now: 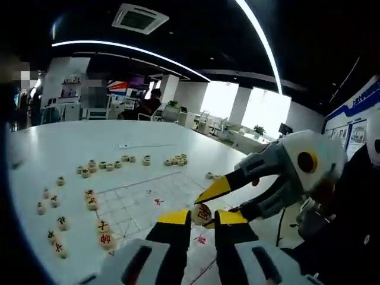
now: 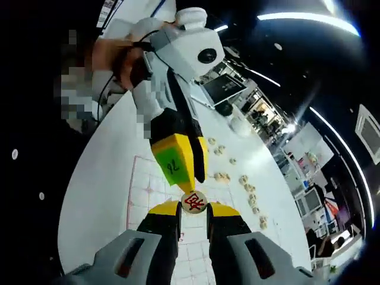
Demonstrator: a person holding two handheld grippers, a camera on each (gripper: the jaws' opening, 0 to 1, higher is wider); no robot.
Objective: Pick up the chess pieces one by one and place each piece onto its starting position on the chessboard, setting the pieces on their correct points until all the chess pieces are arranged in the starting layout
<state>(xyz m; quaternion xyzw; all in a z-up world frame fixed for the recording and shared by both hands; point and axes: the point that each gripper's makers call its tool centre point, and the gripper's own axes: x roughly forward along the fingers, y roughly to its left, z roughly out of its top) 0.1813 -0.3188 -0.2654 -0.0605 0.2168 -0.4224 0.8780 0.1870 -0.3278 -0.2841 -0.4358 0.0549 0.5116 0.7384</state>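
White worktop [image 1: 71, 142], xiangqi board [image 1: 136, 202] on it, loose pieces [image 1: 104, 165] beside. Left gripper [image 1: 202, 218] and right gripper [image 2: 194, 209] both clamped on one xiangqi piece [image 2: 194, 202] above the board, probably a handover. Next: release one gripper, lower piece onto its point.

A pale wooden chess piece [image 2: 194, 202] marked with a red character is seen between the yellow-tipped black jaws of the right gripper [image 2: 194, 209], whose body is grey. The left gripper [image 1: 202, 217] is coloured likewise, with yellow tips on black and a white shell, and a green label is borne on one tip. The white chessboard [image 1: 136, 205] is ruled with thin grey lines and red marks, on a white table [image 1: 71, 145] where other tan pieces [image 1: 104, 233] carry red or black characters.
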